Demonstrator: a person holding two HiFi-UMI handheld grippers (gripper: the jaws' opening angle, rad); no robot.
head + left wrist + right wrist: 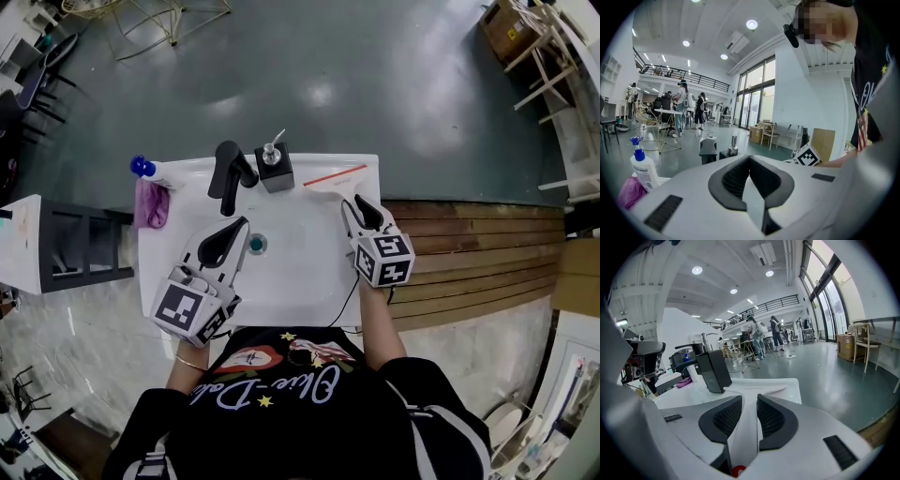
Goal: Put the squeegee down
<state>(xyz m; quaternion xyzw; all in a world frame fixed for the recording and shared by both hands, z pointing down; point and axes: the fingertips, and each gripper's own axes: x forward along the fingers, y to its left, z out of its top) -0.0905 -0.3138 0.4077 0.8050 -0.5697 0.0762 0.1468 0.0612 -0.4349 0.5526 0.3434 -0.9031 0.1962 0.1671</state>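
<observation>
The squeegee (335,175) is white with a thin red edge, and its blade lies on the back right corner of the white sink (300,281). In the right gripper view the blade (754,390) rests flat on the counter, and the handle runs back between the jaws. My right gripper (362,206) (750,400) is shut on that handle, low over the sink's right rim. My left gripper (239,227) (750,158) hovers over the basin's left side, shut and holding nothing.
A black faucet (228,169) and a black soap dispenser (275,167) stand at the sink's back edge. At the left are a blue-capped bottle (142,167) and a purple cloth (150,204). A dark shelf (80,246) stands left of the sink, and wooden planks (469,253) lie to its right.
</observation>
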